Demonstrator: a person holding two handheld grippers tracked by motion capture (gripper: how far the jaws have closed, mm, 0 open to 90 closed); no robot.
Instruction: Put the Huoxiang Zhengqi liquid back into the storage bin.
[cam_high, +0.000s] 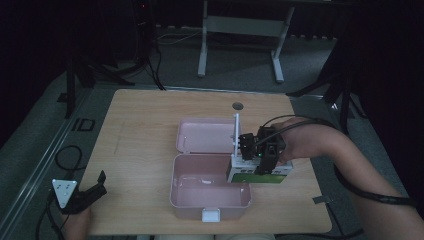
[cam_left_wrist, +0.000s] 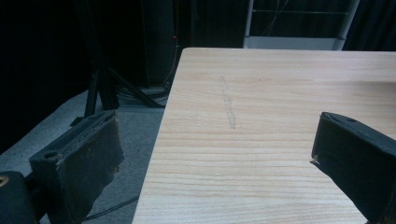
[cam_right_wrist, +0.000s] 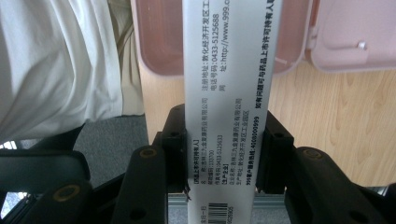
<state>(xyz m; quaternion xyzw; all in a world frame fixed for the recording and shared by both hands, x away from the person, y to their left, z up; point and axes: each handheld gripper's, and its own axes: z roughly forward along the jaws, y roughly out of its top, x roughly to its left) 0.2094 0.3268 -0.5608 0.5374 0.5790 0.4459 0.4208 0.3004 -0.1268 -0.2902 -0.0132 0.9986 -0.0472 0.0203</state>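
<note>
An open pink lunch box (cam_high: 210, 201) lies at the table's middle, its lid (cam_high: 205, 135) folded flat behind it. My right gripper (cam_high: 264, 167) is shut on a white and green medicine carton (cam_high: 250, 176), held just over the box's right rim. In the right gripper view the carton (cam_right_wrist: 224, 70), printed with black text, runs up between the two pads of the gripper (cam_right_wrist: 224, 125), with the pink base (cam_right_wrist: 159, 42) and lid (cam_right_wrist: 355, 32) beyond it. My left gripper (cam_high: 99, 185) rests at the table's near left corner, open and with nothing in it (cam_left_wrist: 217, 126).
The wooden table (cam_high: 145, 150) has bare room left of the pink box. A thin white strip (cam_high: 235, 131) stands upright by the lid's right end. A round hole (cam_high: 238, 106) sits near the far edge. Stands and a desk frame (cam_high: 240, 30) are on the floor behind.
</note>
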